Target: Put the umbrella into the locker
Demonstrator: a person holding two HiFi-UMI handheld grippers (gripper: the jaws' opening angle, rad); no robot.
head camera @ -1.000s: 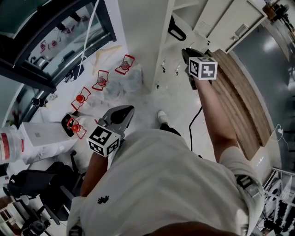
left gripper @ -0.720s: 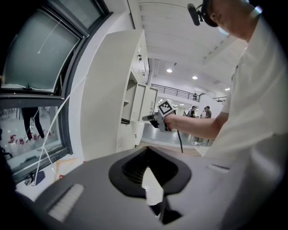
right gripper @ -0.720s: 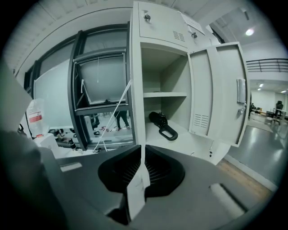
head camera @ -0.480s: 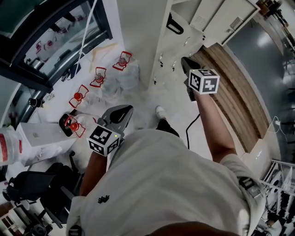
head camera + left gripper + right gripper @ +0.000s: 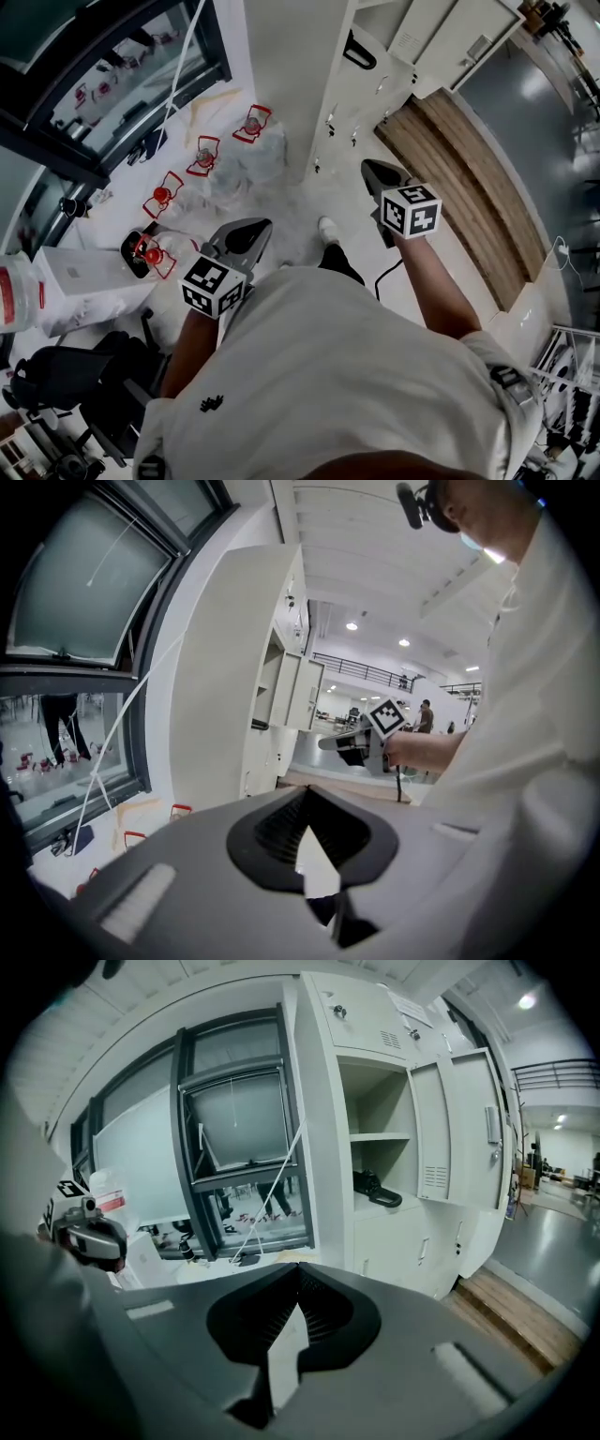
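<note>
The black umbrella (image 5: 375,1188) lies on a shelf inside the open white locker (image 5: 370,1091); in the head view its curved handle (image 5: 359,52) shows in the locker (image 5: 337,103). My right gripper (image 5: 375,173) is held in the air a short way back from the locker, shut and empty; its jaws (image 5: 298,1267) meet at the tips. My left gripper (image 5: 246,234) hangs over the floor further left, shut with nothing in it, its tips (image 5: 302,791) closed. The right gripper (image 5: 361,745) also shows in the left gripper view.
The locker door (image 5: 459,1129) stands swung open to the right. A wooden platform (image 5: 469,187) runs beside the lockers. Red-framed items (image 5: 204,155), plastic bags and a white box (image 5: 84,272) lie by the window (image 5: 94,75). A black cable (image 5: 389,258) crosses the floor.
My right gripper has drawn back from the locker toward my body. The left gripper has hardly shifted. The umbrella stays on the shelf.
</note>
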